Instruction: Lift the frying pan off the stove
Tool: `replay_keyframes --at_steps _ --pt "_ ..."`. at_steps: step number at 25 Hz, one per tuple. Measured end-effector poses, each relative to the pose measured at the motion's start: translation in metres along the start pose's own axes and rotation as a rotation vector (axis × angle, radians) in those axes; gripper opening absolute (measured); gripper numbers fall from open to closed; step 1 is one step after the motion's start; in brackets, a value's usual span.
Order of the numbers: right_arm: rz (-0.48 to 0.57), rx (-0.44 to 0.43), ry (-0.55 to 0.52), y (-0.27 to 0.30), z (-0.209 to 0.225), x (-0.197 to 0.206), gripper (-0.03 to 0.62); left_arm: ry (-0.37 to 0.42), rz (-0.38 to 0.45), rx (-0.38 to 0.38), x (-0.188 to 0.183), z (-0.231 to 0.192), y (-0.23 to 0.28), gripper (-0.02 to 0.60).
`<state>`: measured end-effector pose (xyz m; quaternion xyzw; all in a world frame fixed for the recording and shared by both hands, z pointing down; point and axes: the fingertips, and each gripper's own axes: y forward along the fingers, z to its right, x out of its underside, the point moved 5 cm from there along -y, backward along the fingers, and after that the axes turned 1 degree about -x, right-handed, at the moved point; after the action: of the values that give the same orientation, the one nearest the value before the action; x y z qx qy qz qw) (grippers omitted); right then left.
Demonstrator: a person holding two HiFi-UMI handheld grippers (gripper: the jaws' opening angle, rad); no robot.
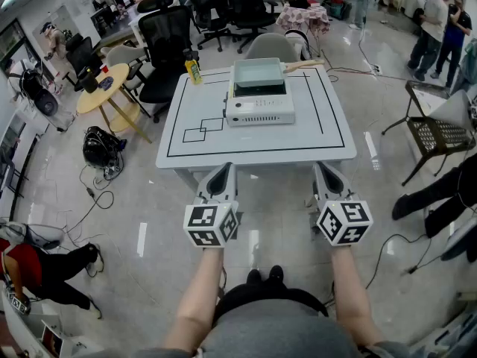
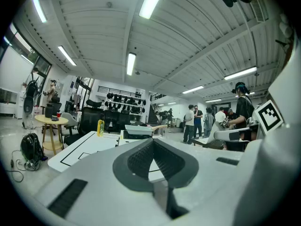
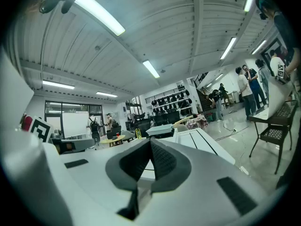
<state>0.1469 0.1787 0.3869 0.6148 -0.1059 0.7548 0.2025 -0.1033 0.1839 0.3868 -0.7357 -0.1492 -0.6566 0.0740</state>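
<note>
A square pale-teal frying pan (image 1: 258,75) with a wooden handle (image 1: 302,66) pointing right sits on a white box-shaped stove (image 1: 259,109) on the white table (image 1: 194,151). Both grippers hover short of the table's near edge, well apart from the pan. My left gripper (image 1: 222,171) is shut and empty, and so is my right gripper (image 1: 325,170). The left gripper view shows its closed jaws (image 2: 153,142) with the pan (image 2: 138,130) far ahead. In the right gripper view the closed jaws (image 3: 150,142) point toward the pan (image 3: 160,130).
A yellow bottle (image 1: 194,71) stands at the table's far left corner. Office chairs (image 1: 168,36) crowd behind the table, beside a round wooden table (image 1: 104,88). A metal mesh chair (image 1: 432,133) stands at right. Cables and a dark bag (image 1: 100,148) lie on the floor at left. People stand around.
</note>
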Motion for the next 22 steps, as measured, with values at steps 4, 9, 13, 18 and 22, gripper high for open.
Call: replay_keyframes --at_steps 4,9,13,18,22 --pt "-0.003 -0.001 0.007 0.0 0.004 0.004 0.003 -0.021 -0.005 -0.001 0.002 0.003 0.004 0.005" --pt "0.006 -0.011 0.016 0.0 0.011 0.003 0.003 -0.057 -0.002 -0.005 0.004 0.005 0.009 0.005" --pt "0.02 -0.03 0.021 -0.001 0.014 -0.001 0.003 -0.056 0.002 -0.017 0.004 0.008 0.008 0.006" --pt "0.039 -0.047 0.062 -0.002 0.019 -0.009 0.003 -0.035 0.025 -0.031 -0.004 0.012 0.004 0.006" --pt "0.035 -0.049 0.049 -0.005 0.019 -0.014 0.039 -0.02 0.036 -0.042 -0.014 0.013 0.003 0.008"
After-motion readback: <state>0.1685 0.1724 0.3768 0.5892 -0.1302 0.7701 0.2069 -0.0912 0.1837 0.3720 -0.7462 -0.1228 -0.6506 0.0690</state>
